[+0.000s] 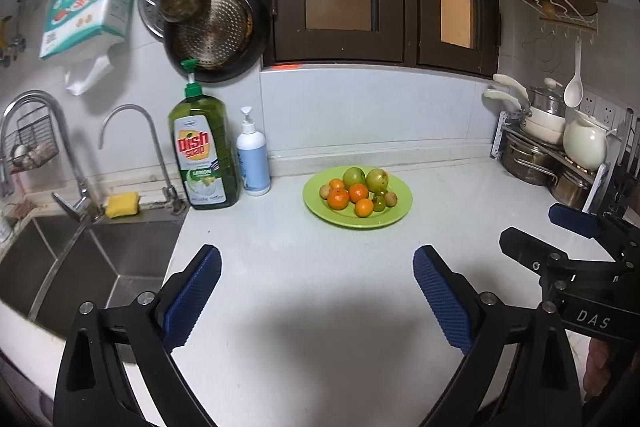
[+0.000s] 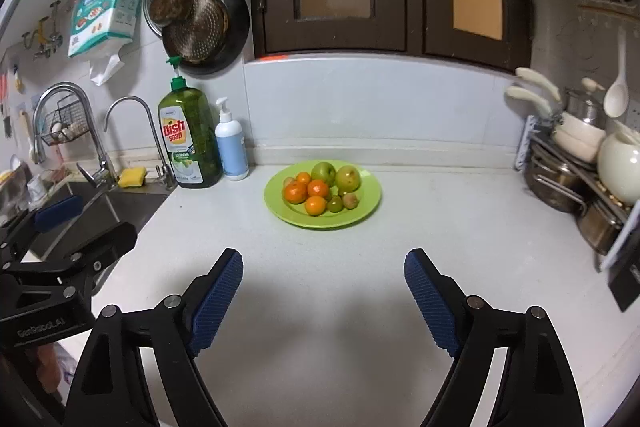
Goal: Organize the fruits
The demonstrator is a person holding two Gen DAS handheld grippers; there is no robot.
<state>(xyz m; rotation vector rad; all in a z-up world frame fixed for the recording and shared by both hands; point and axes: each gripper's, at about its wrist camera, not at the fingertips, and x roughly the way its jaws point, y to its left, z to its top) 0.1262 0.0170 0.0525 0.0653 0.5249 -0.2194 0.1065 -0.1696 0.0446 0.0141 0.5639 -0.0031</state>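
A green plate (image 1: 402,205) (image 2: 370,201) sits on the white counter near the back wall. It holds several orange mandarins (image 1: 338,199) (image 2: 296,194), two green apples (image 1: 354,177) (image 2: 347,178) and a few small greenish-brown fruits (image 1: 391,198) (image 2: 351,201). My left gripper (image 1: 318,261) hovers over the counter in front of the plate, jaws wide apart, nothing between its blue pads. My right gripper (image 2: 323,263) is likewise open and empty, short of the plate. Each gripper shows at the edge of the other's view: the right gripper (image 1: 540,231) and the left gripper (image 2: 92,223).
A steel sink (image 1: 80,259) with two taps lies at the left, a yellow sponge (image 1: 122,205) on its rim. Dish soap (image 1: 204,155) and a white pump bottle (image 1: 252,157) stand left of the plate. A rack of pots (image 1: 552,151) fills the right corner. Pans hang on the wall.
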